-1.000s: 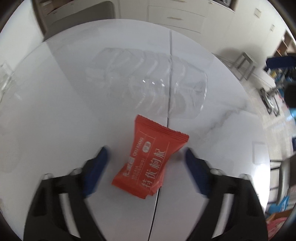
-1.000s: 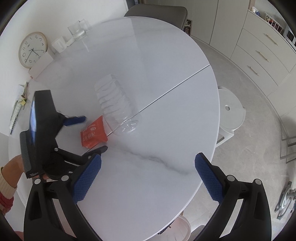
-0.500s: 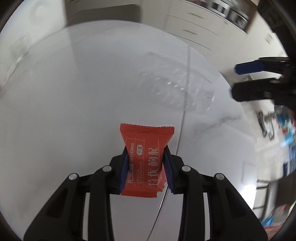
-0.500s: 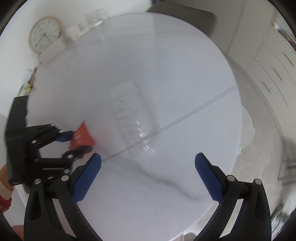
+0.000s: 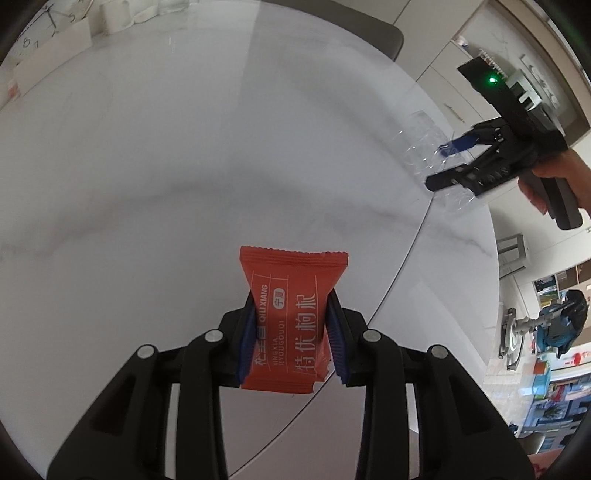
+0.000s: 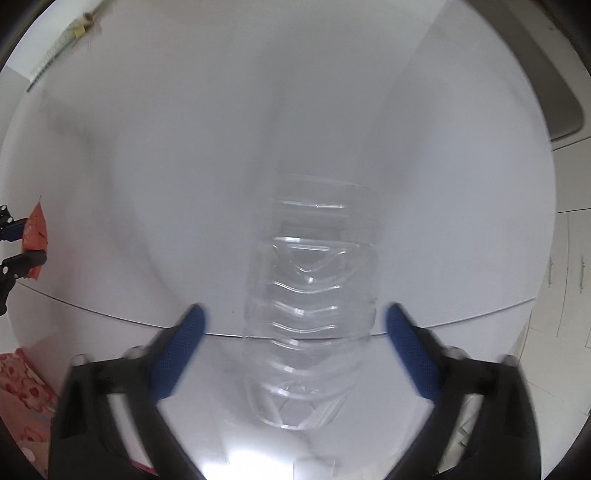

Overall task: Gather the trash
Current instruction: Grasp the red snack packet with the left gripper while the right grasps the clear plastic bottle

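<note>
My left gripper is shut on a red snack wrapper with white print and holds it above the white marble table. The wrapper also shows at the left edge of the right wrist view. A clear, empty plastic bottle lies on its side on the table. My right gripper is open, with its blue pads on either side of the bottle's lower end, not touching it. The right gripper also shows in the left wrist view, over the bottle.
A seam crosses the round table. A chair back stands at the far edge. White cups and a clock are at the back left. Cabinets and floor clutter lie to the right.
My left gripper closed on the wrapper and lifted it off the table. My right gripper swung down over the bottle, which now lies between its open fingers.
</note>
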The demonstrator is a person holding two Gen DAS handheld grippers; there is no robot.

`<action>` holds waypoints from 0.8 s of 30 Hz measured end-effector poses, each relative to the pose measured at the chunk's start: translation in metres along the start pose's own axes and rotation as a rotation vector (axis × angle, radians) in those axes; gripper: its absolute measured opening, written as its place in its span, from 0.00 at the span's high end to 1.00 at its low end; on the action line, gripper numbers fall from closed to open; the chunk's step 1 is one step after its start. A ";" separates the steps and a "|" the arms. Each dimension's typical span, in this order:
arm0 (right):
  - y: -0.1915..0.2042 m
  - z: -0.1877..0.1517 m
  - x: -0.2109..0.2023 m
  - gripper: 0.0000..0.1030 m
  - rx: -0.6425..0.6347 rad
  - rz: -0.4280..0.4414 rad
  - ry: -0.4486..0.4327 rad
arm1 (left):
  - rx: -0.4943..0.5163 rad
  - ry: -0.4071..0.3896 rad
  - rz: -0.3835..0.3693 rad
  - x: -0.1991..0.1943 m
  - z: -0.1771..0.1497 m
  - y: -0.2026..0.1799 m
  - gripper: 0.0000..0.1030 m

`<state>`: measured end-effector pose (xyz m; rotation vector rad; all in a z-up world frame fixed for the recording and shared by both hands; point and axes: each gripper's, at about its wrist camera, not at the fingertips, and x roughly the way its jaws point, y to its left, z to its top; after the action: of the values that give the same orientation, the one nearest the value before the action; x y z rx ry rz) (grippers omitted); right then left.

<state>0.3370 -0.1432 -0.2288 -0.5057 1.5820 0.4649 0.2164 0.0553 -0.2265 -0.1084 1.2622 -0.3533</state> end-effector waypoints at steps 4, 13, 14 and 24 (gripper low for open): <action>0.000 0.007 -0.005 0.39 0.007 -0.022 0.002 | -0.011 -0.013 -0.001 -0.004 0.002 0.002 0.68; 0.036 0.000 -0.039 0.39 -0.020 -0.097 -0.118 | 0.016 -0.044 0.004 -0.006 0.003 -0.019 0.68; 0.041 -0.004 -0.044 0.39 -0.013 -0.094 -0.142 | 0.017 -0.043 0.006 -0.006 0.002 -0.021 0.68; 0.082 -0.126 -0.100 0.39 0.226 0.042 -0.415 | 0.127 -0.060 0.033 -0.038 -0.023 -0.075 0.68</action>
<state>0.1920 -0.1440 -0.1206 -0.1866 1.2258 0.3868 0.1700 -0.0006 -0.1788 0.0102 1.1784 -0.3977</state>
